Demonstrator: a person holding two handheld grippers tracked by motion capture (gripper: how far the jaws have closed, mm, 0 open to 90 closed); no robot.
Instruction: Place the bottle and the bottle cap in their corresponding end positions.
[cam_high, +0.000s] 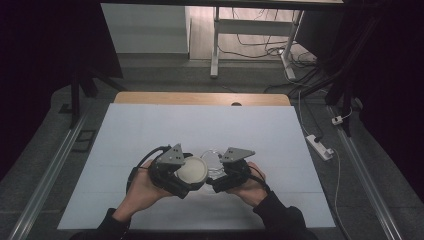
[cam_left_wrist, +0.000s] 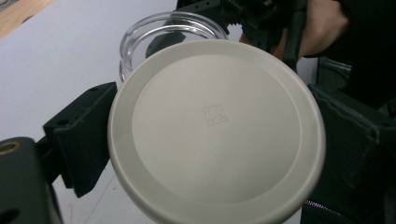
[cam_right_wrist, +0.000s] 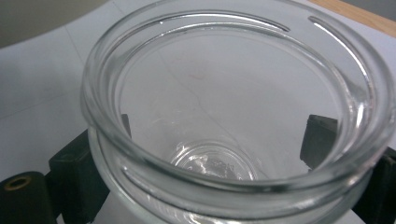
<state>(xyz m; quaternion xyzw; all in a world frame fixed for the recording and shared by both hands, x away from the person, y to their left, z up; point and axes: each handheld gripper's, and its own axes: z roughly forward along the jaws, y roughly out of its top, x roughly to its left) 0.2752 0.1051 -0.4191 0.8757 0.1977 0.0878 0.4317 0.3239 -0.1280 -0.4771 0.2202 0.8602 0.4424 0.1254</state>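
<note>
A round off-white lid (cam_high: 192, 170) (cam_left_wrist: 215, 130) sits between the jaws of my left gripper (cam_high: 186, 175) (cam_left_wrist: 215, 140), which is shut on its rim. A clear glass jar (cam_high: 214, 161) (cam_right_wrist: 233, 116), open-mouthed and empty, is clamped across its body by my right gripper (cam_high: 216, 180) (cam_right_wrist: 210, 158). The jar (cam_left_wrist: 163, 28) stands just behind the lid in the left gripper view, with the right gripper (cam_left_wrist: 252, 18) beyond it. Lid and jar are side by side, close together, near the front middle of the white table top (cam_high: 150, 135).
The wooden far edge of the table (cam_high: 200, 98) shows beyond the white top. Behind it stand a white desk frame (cam_high: 216, 45) and floor cables (cam_high: 265, 50). A power strip (cam_high: 320, 146) lies on the floor at the right. Metal rails (cam_high: 45, 185) flank the table.
</note>
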